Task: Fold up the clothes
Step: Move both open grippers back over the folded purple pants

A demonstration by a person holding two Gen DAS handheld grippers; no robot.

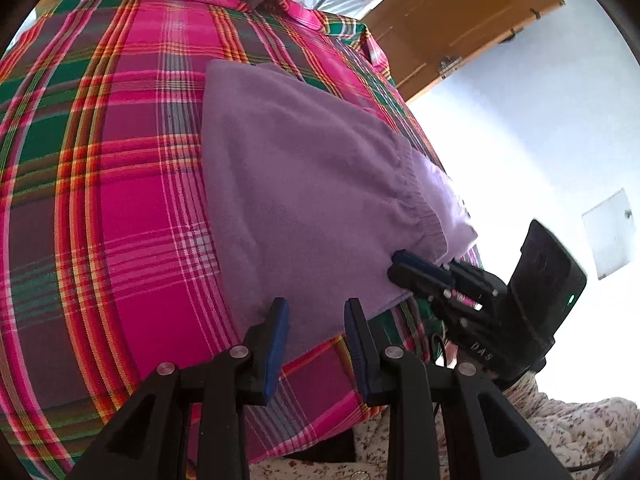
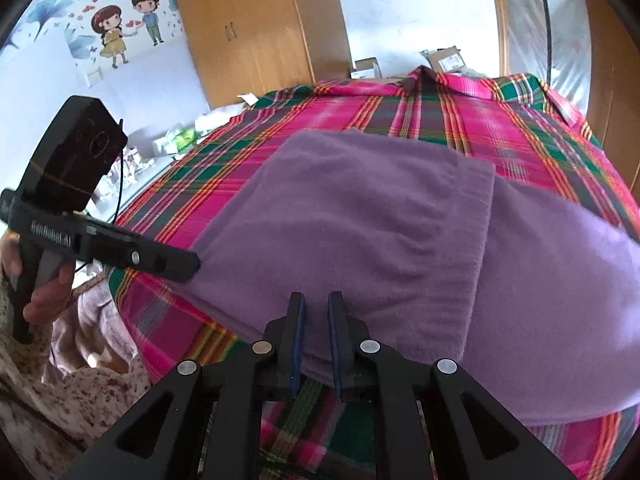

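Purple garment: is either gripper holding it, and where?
Left gripper open astride the near edge of the purple garment. Right gripper at its waistband corner; grip cannot be told.

A purple fleece garment (image 2: 360, 224) lies folded on a pink, green and orange plaid bedsheet (image 2: 500, 120). One layer is doubled over the other, its straight edge running across the top in the right wrist view. A gathered elastic waistband (image 1: 416, 200) shows along one side in the left wrist view. The cloth lies mostly flat with soft wrinkles, its near edge at the sheet's front border.
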